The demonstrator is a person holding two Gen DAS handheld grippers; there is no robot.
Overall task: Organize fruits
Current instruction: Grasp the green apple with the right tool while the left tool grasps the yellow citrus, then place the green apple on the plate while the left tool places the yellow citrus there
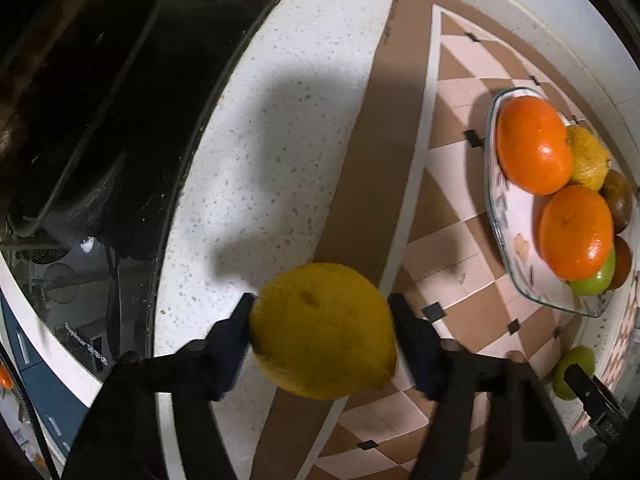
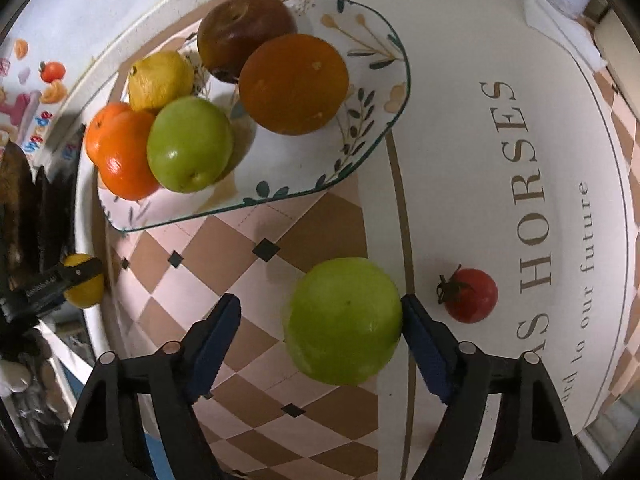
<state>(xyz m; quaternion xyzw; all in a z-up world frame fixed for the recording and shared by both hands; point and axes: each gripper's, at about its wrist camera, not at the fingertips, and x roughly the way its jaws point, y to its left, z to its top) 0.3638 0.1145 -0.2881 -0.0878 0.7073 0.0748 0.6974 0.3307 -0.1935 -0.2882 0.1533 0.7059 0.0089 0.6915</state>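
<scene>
Left tongs (image 1: 322, 330) are pinching a firm, waxy lemon (image 1: 323, 330) across its middle; right tongs (image 2: 320, 326) are straddling the green apple (image 2: 344, 322), one finger apart: grip undetermined.

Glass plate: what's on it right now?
On the glass plate: a green apple, two tangerines, a lemon, a large orange and a dark red apple. Anything beneath or behind the pile is covered.
</scene>
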